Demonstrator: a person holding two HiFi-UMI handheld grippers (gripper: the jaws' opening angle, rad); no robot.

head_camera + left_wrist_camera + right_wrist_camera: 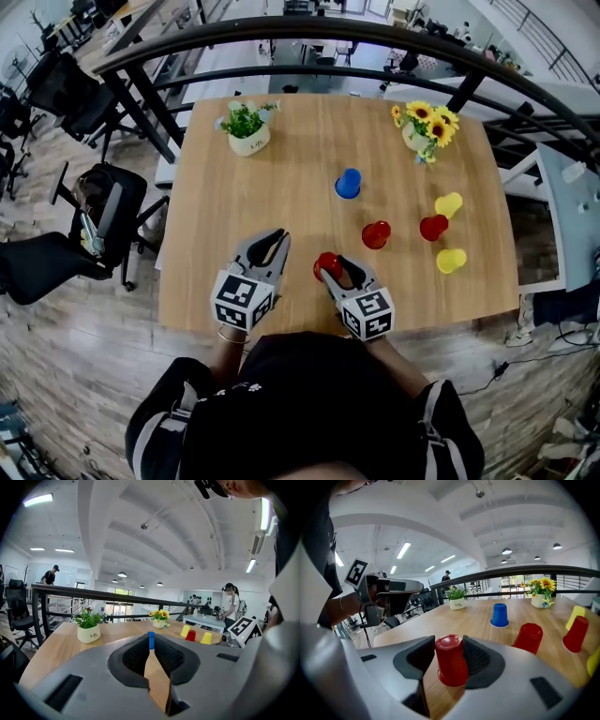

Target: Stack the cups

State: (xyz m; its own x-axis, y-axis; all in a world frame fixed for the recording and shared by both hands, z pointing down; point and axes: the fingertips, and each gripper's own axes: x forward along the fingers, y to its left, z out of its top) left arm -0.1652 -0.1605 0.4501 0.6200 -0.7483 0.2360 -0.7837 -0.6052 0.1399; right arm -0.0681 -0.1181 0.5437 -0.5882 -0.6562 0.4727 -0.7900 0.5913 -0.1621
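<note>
At the near edge of the surface [281, 169], my right hand-held gripper [450, 651] is clamped on an upside-down red cup [451, 660] whose rim seems to rest on the wood. My left hand-held gripper [151, 651] sits just beside it, jaws drawn together on nothing. Farther out stand the nearest red cup [376, 234], 1 more red, 1 blue cup [348, 184] and 2 yellow. The risk, as I judge it, is that a hard squeeze buckles the thin wall and the cup pops free, or that a low carry topples the nearest red cup.
</note>
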